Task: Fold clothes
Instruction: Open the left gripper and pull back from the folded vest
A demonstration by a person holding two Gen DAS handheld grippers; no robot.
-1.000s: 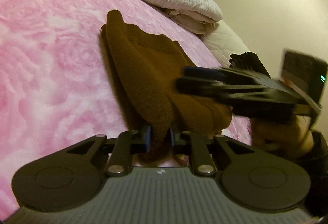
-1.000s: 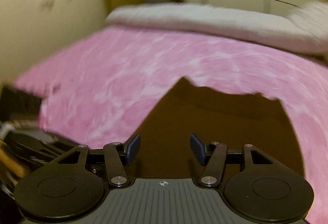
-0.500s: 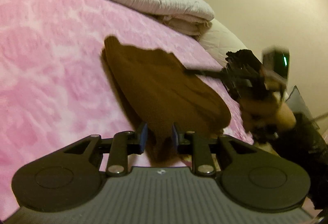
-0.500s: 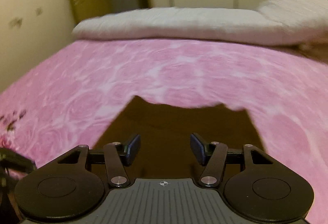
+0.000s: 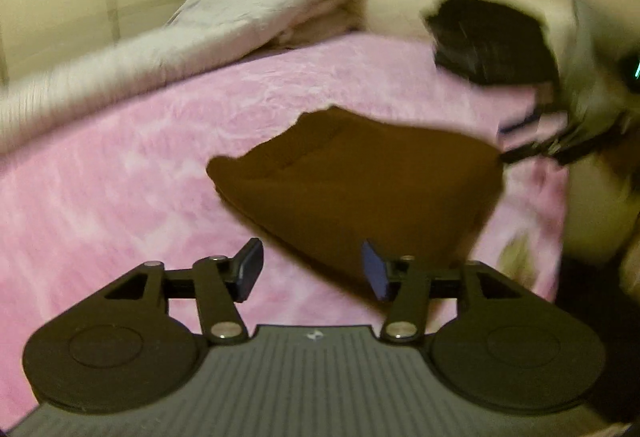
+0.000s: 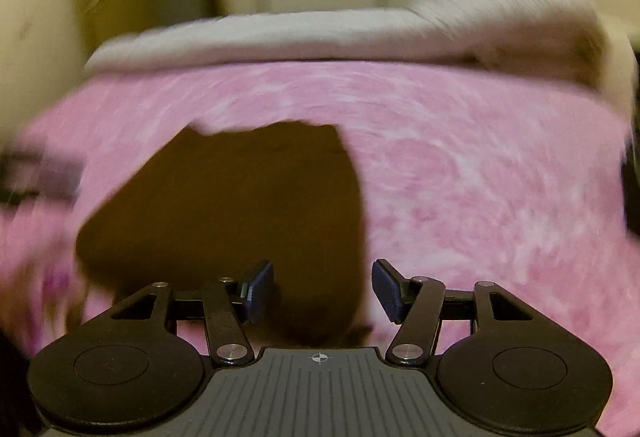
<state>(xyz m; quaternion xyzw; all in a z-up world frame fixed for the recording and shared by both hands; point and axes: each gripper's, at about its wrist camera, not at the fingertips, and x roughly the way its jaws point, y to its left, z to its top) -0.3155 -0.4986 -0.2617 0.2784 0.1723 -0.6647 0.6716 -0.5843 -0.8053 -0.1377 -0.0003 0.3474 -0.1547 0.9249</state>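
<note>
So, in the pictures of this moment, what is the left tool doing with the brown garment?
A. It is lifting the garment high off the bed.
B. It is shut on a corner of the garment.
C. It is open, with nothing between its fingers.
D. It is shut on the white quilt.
C: the left tool is open, its blue pads wide apart, and the brown garment lies free on the pink blanket.

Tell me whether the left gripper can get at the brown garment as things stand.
Probably yes. The left gripper is open, and the brown garment lies folded on the pink blanket just beyond its fingertips, with nothing between them.
</note>
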